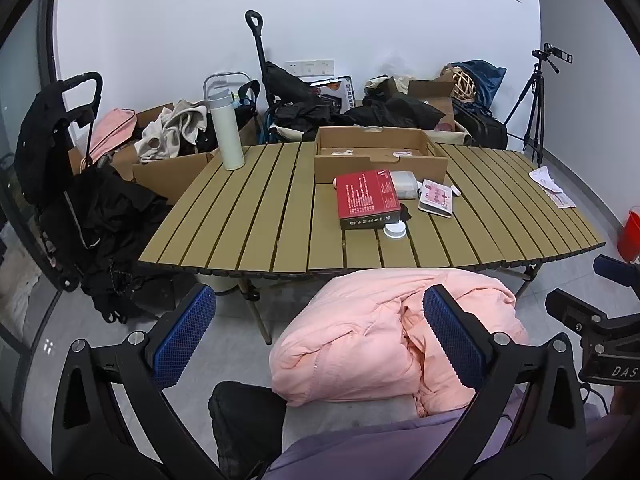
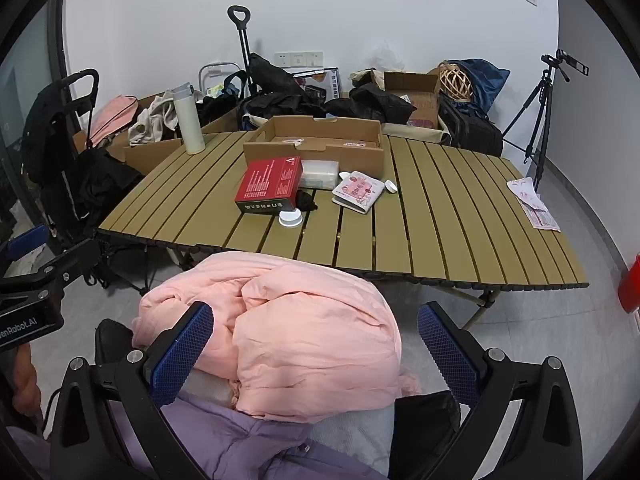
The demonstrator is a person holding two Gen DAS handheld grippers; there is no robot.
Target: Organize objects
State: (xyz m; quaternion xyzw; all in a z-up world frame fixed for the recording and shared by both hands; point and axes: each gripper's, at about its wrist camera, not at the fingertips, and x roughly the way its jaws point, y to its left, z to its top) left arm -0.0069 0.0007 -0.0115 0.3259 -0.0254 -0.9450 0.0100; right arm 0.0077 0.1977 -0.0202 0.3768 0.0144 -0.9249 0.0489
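Both grippers hang low, on the near side of the slatted table [image 1: 256,216], and neither one touches anything. The left gripper [image 1: 320,336] has its blue fingers [image 1: 184,332] spread wide with nothing between them, and the right gripper [image 2: 316,350] is spread wide and empty too. A pink puffy coat [image 1: 360,340] lies bunched just under them, off the near edge of the table. The things to tidy sit on the table, just in front of the open cardboard box [image 1: 380,152]: a red box [image 1: 368,194], a clear plastic case [image 1: 404,184] touching its back, a pink pouch [image 1: 436,196] beside that, a small white lid [image 1: 394,231] at the red box's near corner, and a little dark thing I cannot make out. A tall white bottle [image 1: 226,132] stands near the table's far left corner, and some papers [image 1: 552,188] lie at its right end. I think nothing is tidied yet. A good first move would be to lift over the coat, come at the red box from its two long sides, and squeeze it evenly before carrying it to the cardboard box.
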